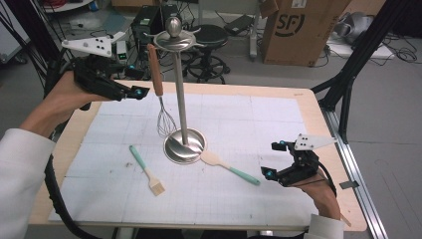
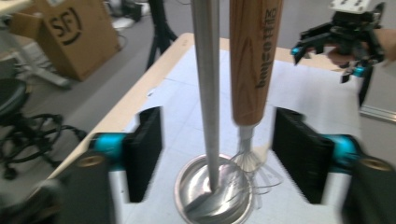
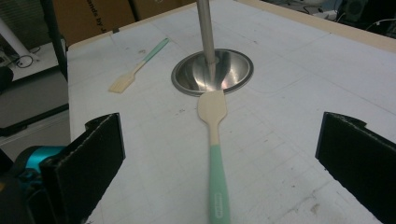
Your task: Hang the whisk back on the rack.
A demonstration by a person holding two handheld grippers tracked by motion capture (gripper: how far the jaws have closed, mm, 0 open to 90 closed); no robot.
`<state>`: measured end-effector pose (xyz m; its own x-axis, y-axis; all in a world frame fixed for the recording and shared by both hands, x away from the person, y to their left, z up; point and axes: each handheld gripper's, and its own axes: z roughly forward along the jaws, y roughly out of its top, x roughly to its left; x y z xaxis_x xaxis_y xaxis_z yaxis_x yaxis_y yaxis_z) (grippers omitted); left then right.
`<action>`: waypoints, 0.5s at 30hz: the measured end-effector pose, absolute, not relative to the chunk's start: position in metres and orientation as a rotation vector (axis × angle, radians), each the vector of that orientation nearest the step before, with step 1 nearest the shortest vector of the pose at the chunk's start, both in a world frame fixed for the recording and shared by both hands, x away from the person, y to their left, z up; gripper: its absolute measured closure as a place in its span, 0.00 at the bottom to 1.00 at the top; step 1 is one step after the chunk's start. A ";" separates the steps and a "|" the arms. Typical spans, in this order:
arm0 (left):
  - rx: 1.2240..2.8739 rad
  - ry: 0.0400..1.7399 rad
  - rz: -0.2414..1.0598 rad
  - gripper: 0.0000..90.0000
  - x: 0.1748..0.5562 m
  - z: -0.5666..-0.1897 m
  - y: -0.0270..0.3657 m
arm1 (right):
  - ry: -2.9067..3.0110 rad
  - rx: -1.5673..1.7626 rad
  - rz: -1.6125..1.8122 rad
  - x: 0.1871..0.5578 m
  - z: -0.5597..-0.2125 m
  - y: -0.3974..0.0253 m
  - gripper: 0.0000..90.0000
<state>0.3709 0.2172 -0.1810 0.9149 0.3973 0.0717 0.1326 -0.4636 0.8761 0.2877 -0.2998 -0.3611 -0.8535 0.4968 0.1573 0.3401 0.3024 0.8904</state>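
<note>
A steel utensil stand [image 1: 184, 145] with a round base and a tall pole rises at the table's middle. From a hook at its top hangs a whisk [image 1: 155, 69] with a wooden handle. My left gripper [image 1: 135, 79] is open, raised just left of the whisk handle [image 2: 254, 60], which shows beyond its jaws beside the pole [image 2: 208, 84]. A spatula [image 1: 229, 167] with a green handle lies right of the base, its blade touching the rim. My right gripper [image 1: 274, 159] is open and empty, low over the table behind the spatula's handle [image 3: 215, 140].
A brush [image 1: 144, 169] with a green handle lies on the white gridded mat [image 1: 249, 199] left of the base. A cardboard box [image 1: 298, 30] and a stool [image 1: 209, 37] stand on the floor beyond the table. A black frame leg [image 1: 348, 74] stands at the right.
</note>
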 end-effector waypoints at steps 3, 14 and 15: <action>2.079 0.373 0.328 0.18 0.362 -0.184 0.223 | 2.403 0.782 1.598 0.288 -0.360 -0.301 0.00; 2.067 0.422 0.322 0.02 0.336 -0.181 0.263 | 2.393 0.791 1.596 0.292 -0.360 -0.302 0.00; 2.068 0.423 0.324 0.02 0.334 -0.181 0.266 | 2.394 0.788 1.595 0.292 -0.360 -0.302 0.00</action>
<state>0.3339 0.2664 -0.1808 0.9044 0.4227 0.0579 0.1668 -0.4751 0.8640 0.2923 -0.3018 -0.3596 -0.8487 0.5060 0.1538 0.3368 0.2929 0.8949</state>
